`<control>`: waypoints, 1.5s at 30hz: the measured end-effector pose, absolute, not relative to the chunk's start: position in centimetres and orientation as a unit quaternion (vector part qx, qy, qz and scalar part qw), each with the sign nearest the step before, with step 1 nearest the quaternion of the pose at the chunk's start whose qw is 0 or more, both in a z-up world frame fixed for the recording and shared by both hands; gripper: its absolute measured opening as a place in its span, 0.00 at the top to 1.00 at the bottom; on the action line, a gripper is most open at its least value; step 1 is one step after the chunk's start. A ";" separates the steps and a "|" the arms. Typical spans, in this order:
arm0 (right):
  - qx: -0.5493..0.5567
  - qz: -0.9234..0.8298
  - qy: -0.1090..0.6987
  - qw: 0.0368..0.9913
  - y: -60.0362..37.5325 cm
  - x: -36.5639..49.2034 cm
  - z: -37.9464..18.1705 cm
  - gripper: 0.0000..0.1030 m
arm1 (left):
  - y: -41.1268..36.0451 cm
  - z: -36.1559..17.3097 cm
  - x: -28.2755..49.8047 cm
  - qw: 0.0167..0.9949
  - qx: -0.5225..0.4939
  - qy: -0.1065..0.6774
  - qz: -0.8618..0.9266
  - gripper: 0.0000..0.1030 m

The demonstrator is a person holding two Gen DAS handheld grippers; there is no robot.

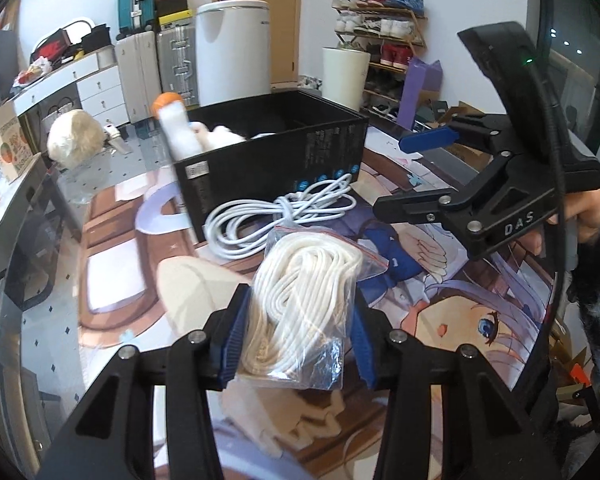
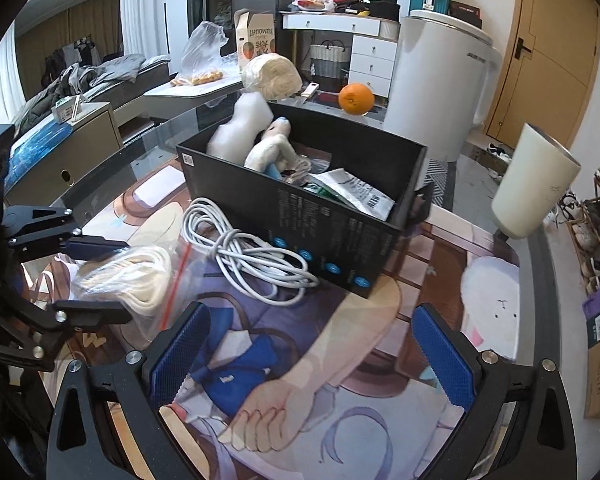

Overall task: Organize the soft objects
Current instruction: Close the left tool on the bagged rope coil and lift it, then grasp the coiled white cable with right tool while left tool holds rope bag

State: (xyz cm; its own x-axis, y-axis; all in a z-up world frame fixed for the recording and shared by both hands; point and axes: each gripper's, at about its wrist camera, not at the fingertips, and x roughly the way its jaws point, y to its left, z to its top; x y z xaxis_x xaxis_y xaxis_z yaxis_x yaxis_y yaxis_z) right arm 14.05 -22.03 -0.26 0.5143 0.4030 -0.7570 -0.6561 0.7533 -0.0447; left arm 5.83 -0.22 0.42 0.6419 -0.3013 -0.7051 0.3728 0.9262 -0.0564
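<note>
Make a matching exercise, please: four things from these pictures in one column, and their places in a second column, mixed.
Things:
1. bagged white rope
2. white cable coil
3. orange
4. white plush toy

Places:
a. inside the black box
b. lying on the mat in front of the box
c. beyond the box, near the far table edge
d. between the pads of the left hand-held gripper

Pairs: 1-d, 2-b, 3-c, 4-a

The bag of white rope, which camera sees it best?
The left wrist view. There the bag of white rope fills the middle, pinched in the left gripper. The right wrist view shows it small, blurred, at the left edge.
</note>
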 end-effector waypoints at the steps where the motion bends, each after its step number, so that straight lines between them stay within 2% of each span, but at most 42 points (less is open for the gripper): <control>1: -0.165 0.312 0.384 0.853 -21.8 14.1 -0.3 0.01 | 0.2 0.6 5.6 0.906 0.044 0.378 -0.183 0.56; 13: -0.169 0.344 0.407 0.829 -17.9 15.1 -1.7 0.01 | 4.9 0.8 6.5 0.921 0.010 0.376 -0.105 0.56; 25: -0.155 0.378 0.426 0.807 -16.5 15.9 -2.9 0.01 | 6.0 0.1 7.2 0.919 0.004 0.383 -0.088 0.56; 34: -0.199 0.420 0.414 0.783 -14.5 14.1 -2.3 0.01 | 6.3 0.1 7.2 0.920 0.004 0.383 -0.087 0.56; 37: -0.207 0.423 0.415 0.778 -13.9 14.7 -2.3 0.13 | 6.5 0.1 7.2 0.920 0.001 0.382 -0.084 0.56; 39: -0.215 0.425 0.417 0.775 -13.1 15.1 -2.5 0.26 | 6.7 0.0 7.2 0.921 0.000 0.382 -0.081 0.56; 41: -0.222 0.424 0.417 0.773 -12.7 15.4 -2.7 0.31 | 6.8 0.0 7.1 0.921 -0.001 0.382 -0.080 0.56; 45: -0.235 0.424 0.407 0.774 -11.8 15.4 -3.1 0.55 | 6.9 -0.1 7.2 0.921 -0.001 0.382 -0.079 0.56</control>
